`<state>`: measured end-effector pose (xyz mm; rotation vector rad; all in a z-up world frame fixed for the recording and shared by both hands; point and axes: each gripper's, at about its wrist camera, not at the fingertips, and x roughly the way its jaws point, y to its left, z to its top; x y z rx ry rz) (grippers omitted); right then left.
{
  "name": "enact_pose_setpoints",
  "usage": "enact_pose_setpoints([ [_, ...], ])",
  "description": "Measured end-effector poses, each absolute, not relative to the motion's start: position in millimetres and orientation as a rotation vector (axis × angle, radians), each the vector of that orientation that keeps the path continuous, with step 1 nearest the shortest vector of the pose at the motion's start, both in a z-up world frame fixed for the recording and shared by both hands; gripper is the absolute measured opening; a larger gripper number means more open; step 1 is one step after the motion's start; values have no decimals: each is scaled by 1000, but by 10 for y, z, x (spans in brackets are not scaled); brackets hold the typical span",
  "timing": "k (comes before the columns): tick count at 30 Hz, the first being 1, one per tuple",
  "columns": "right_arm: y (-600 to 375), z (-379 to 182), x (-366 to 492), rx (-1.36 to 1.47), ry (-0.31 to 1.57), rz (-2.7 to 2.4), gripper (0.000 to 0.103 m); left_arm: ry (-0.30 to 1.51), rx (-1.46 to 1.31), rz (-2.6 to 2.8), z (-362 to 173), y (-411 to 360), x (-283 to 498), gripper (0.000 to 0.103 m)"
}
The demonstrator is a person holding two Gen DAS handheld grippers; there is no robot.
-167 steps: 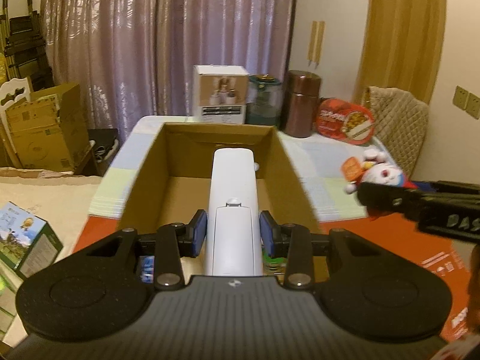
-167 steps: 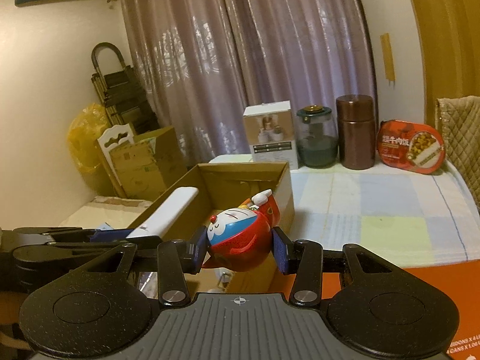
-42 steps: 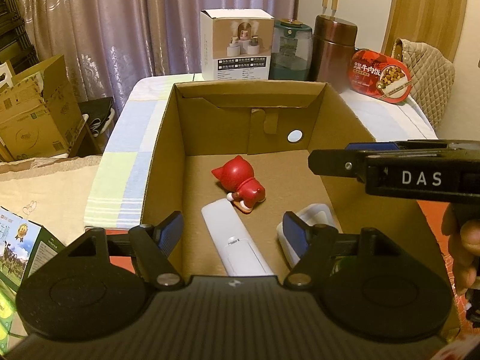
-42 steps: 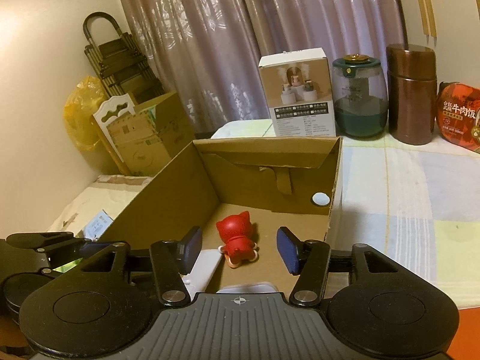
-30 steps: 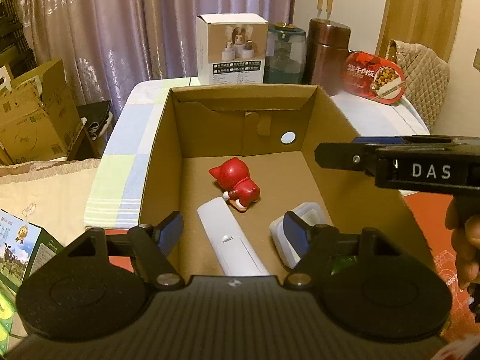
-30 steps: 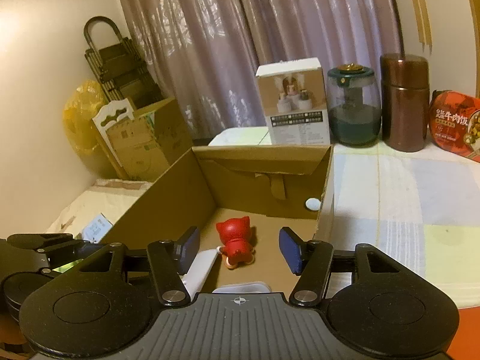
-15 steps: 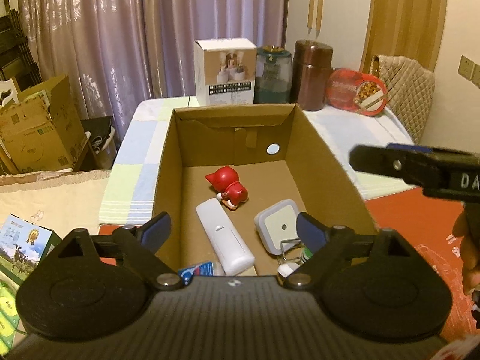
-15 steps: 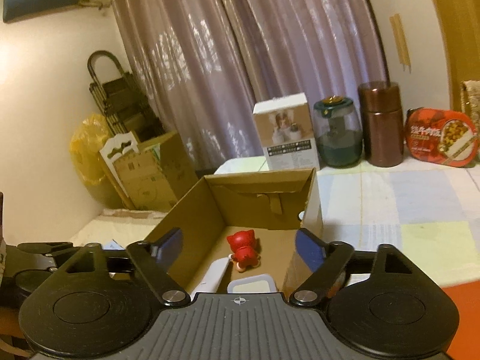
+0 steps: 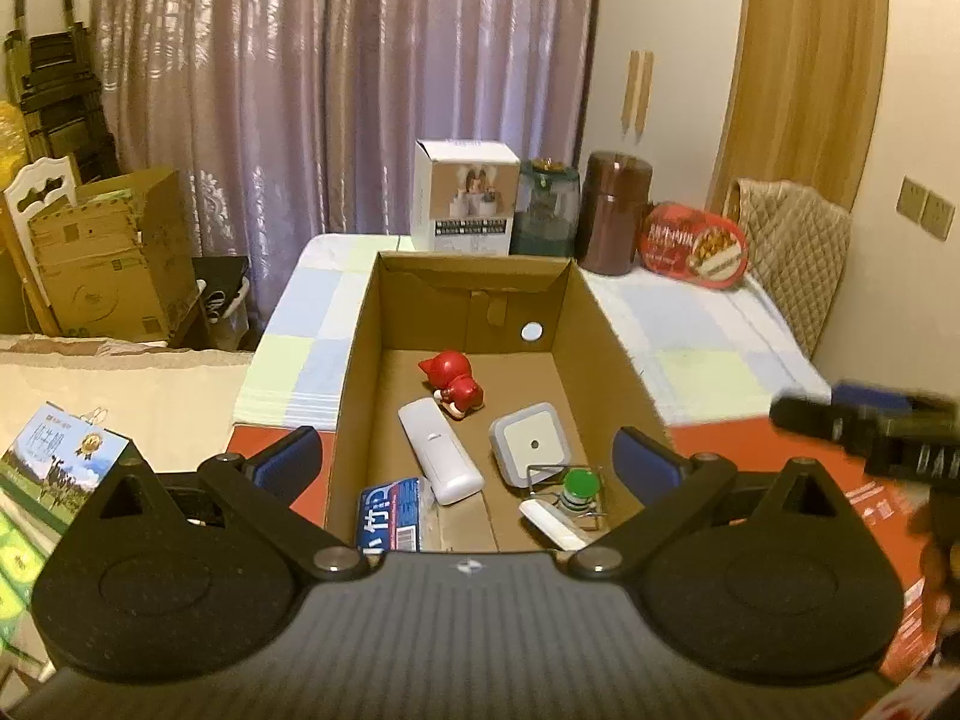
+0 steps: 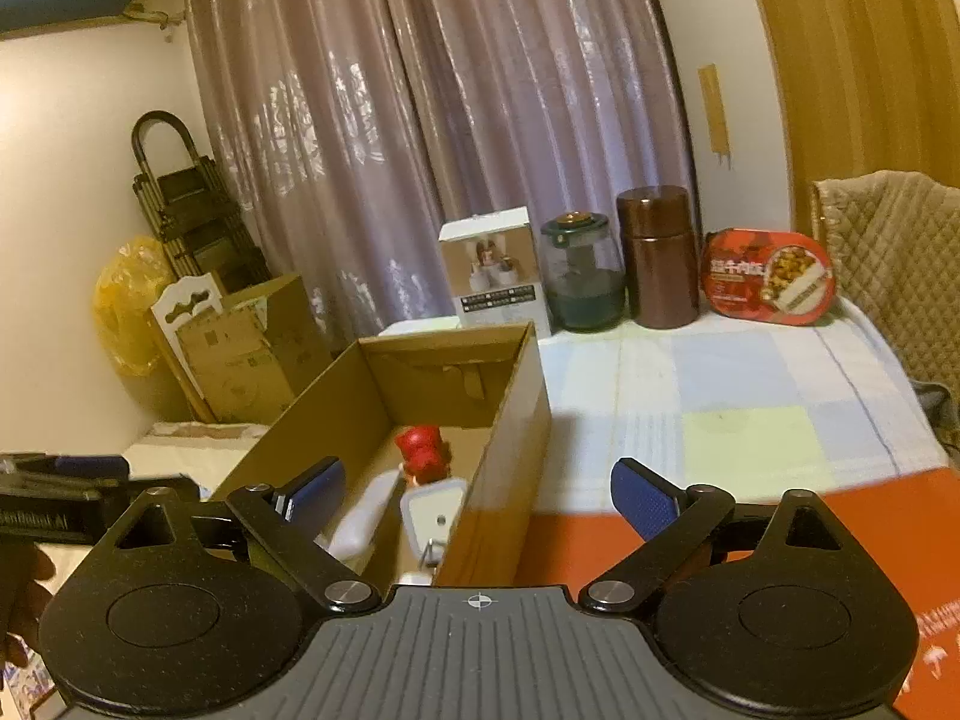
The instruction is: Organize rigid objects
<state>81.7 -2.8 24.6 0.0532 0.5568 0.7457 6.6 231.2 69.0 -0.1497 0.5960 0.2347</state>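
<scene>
The left gripper (image 9: 467, 461) and right gripper (image 10: 477, 493) are both opening, jaws wide with nothing gripped. Below them, the cardboard box (image 9: 606, 336) holds the red figurine (image 9: 453, 381) and white remote (image 9: 438, 450). The box rests on a checked tablecloth (image 10: 738, 396) before mauve curtains (image 9: 336, 78).

L gripper (image 9: 468, 459): jaws opening, wide apart, nothing btwn pads, pointing fwd and downward. R gripper (image 10: 477, 492): same, jaws opening, empty. Both hand-held; part of a hand (image 10: 21, 588) visible at frame edge.
</scene>
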Motion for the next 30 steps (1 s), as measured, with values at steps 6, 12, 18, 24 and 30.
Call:
enact_pose_setpoints([
  [6, -111, 288, 397, -9, 577, 702, 93, 573, -185, 223, 844, 2201, -227, 101],
  [12, -177, 329, 178, -37, 642, 667, 93, 612, -154, 242, 876, 2049, -566, 101],
  [18, -295, 324, -12, -72, 684, 633, 93, 634, -162, 233, 896, 1859, -815, 101],
  [24, -483, 319, -172, -67, 708, 621, 93, 660, -162, 276, 890, 1684, -970, 101],
  [30, -568, 313, -349, -82, 714, 618, 93, 680, -161, 301, 869, 1600, -1056, 101],
])
